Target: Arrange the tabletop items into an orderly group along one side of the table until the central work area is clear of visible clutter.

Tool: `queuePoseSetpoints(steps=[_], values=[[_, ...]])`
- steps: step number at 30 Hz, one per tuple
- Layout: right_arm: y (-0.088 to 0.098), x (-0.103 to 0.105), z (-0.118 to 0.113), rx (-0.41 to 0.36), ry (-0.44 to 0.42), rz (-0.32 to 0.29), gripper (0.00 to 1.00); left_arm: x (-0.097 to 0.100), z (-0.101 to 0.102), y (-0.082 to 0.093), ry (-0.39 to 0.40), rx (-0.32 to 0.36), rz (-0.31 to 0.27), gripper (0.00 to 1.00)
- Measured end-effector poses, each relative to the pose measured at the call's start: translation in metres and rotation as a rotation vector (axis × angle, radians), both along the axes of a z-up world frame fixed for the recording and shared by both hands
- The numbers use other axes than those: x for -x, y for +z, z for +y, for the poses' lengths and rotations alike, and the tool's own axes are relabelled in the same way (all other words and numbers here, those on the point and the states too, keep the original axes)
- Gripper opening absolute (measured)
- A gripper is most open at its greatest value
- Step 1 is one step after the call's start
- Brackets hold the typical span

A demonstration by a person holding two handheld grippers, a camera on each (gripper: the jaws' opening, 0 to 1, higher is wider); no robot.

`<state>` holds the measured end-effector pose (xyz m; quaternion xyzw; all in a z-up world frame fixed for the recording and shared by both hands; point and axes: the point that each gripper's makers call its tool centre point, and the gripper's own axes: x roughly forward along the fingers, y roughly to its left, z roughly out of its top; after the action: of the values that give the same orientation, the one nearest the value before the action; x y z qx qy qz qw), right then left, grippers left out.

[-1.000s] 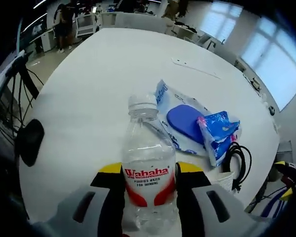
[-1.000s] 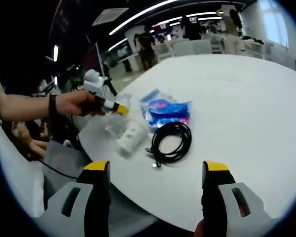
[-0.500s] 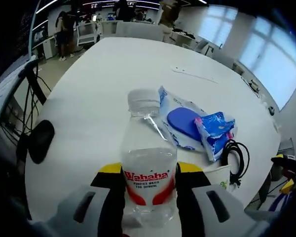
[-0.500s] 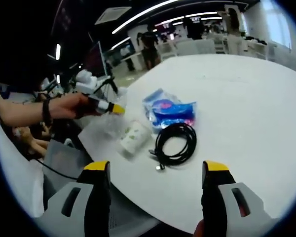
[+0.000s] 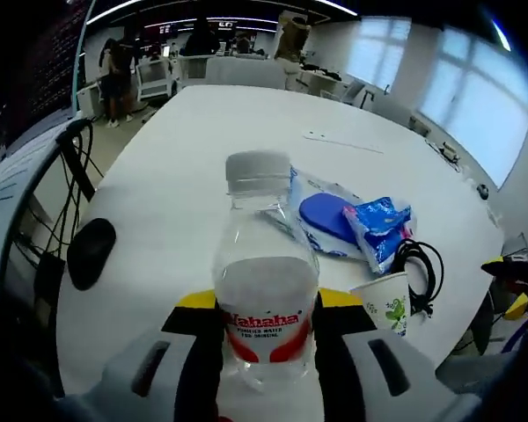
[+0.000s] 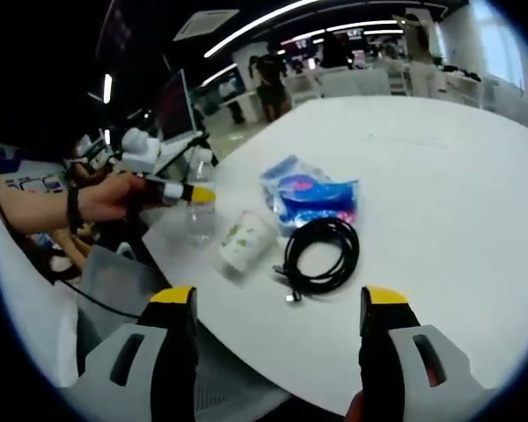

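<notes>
The left gripper (image 5: 266,327) has its fingers clamped on the water bottle (image 5: 264,290), held upright near the surface (image 5: 185,141) edge beside the paper cup (image 6: 245,241). Best lowered straight. The right gripper (image 6: 277,330) hovers wide open, empty.

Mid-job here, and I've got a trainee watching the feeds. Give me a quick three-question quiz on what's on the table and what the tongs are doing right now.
1. True or false: the left tongs are shut on the water bottle.
2. Multiple choice: in the right gripper view, what lies nearest the paper cup on its right? A) coiled black cable B) a stapler C) a red mug
3. Fill in: the right tongs are ____ and hold nothing.

Key:
1. True; its jaws press both sides of the label.
2. A.
3. Open; they hang over the table edge, short of the cable.
</notes>
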<state>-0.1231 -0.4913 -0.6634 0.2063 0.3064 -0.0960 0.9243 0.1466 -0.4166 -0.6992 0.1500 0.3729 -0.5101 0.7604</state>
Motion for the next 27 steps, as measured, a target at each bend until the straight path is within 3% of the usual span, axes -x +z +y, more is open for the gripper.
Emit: queuePoseSetpoints(steps=[8, 11, 18, 27], values=[[-0.001, -0.003, 0.007, -0.004, 0.012, -0.001, 0.74, 0.002, 0.011, 0.003, -0.013, 0.035, -0.048, 0.39], [-0.001, -0.004, 0.008, -0.003, 0.017, 0.001, 0.74, 0.0, 0.017, 0.005, -0.043, 0.047, -0.12, 0.39], [0.001, -0.005, 0.007, 0.004, 0.019, 0.003, 0.74, 0.003, 0.029, 0.003, -0.065, 0.038, -0.174, 0.39], [0.0, -0.007, 0.01, 0.0, 0.023, 0.004, 0.74, 0.006, 0.045, 0.0, -0.038, 0.029, -0.191, 0.39]])
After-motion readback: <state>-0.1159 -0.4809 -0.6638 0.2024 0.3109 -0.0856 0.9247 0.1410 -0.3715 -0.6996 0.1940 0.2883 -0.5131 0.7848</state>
